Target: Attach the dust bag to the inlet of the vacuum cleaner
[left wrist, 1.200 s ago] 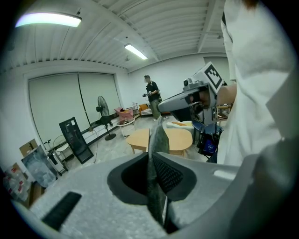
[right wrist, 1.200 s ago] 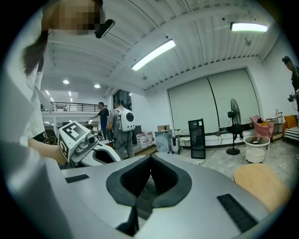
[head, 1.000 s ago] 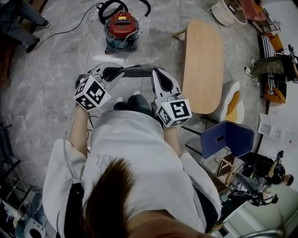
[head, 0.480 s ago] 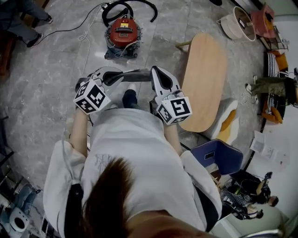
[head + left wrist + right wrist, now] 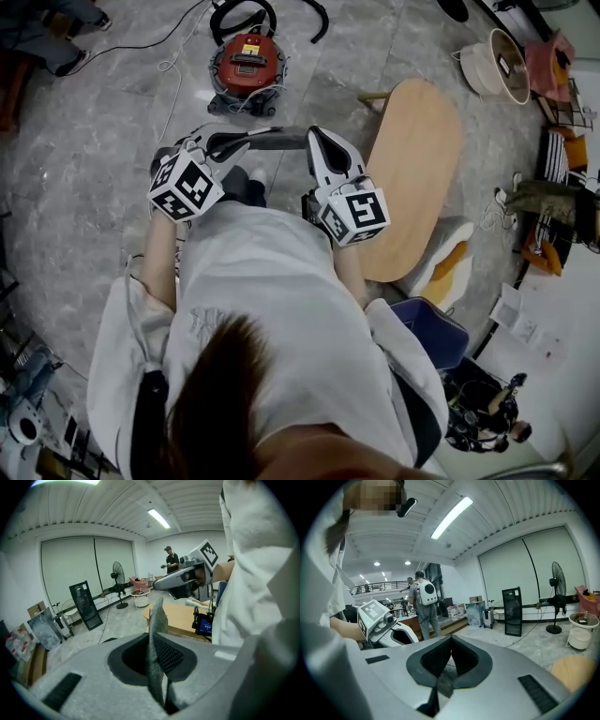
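Note:
The red vacuum cleaner (image 5: 247, 61) stands on the grey floor ahead of me, with its black hose (image 5: 246, 13) curled behind it. A grey dust bag (image 5: 272, 142) is stretched level between my two grippers, well short of the vacuum. My left gripper (image 5: 217, 146) is shut on one end of it; the grey fabric (image 5: 154, 653) stands on edge between its jaws. My right gripper (image 5: 314, 141) is shut on the other end, where a fold of the bag (image 5: 440, 682) is pinched in its jaws. Each gripper view shows the other gripper, the right gripper (image 5: 183, 576) and the left gripper (image 5: 378, 619).
An oval wooden table (image 5: 412, 169) stands to the right, with a blue chair (image 5: 427, 330) nearer me. A cable (image 5: 173, 66) runs over the floor left of the vacuum. A white basket (image 5: 497, 61) is at the far right. A standing fan (image 5: 117, 576) and people are farther off.
The person has stepped across the floor, carrying both grippers with the bag stretched between them. The table and chair have shifted in the head view. Both grips look the same.

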`<state>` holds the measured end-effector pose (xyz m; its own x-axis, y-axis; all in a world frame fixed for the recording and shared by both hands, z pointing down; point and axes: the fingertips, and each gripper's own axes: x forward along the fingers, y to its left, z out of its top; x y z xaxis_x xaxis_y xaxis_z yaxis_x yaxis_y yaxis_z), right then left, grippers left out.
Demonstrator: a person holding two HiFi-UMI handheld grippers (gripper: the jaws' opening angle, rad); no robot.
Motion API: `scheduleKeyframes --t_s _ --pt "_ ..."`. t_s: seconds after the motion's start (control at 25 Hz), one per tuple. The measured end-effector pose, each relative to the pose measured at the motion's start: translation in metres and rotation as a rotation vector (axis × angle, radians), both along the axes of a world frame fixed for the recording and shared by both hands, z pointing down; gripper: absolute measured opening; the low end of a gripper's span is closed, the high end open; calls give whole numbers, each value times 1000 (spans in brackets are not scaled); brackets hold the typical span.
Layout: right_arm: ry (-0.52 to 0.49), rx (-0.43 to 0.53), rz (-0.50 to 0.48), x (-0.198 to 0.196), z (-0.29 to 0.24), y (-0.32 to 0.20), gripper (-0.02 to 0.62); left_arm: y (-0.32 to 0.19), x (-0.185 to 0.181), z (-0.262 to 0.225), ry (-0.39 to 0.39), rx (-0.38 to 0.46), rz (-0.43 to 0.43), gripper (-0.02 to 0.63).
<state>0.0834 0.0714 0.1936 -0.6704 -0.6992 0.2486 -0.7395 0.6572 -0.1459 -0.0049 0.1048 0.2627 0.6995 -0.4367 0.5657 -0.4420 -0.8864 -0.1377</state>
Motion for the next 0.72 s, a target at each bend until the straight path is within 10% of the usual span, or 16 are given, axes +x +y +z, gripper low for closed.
scheduleKeyframes --t_s 0.72 --pt "12 -84 -15 -10 4 -59 2 -57 8 27 -2 -129 129 40"
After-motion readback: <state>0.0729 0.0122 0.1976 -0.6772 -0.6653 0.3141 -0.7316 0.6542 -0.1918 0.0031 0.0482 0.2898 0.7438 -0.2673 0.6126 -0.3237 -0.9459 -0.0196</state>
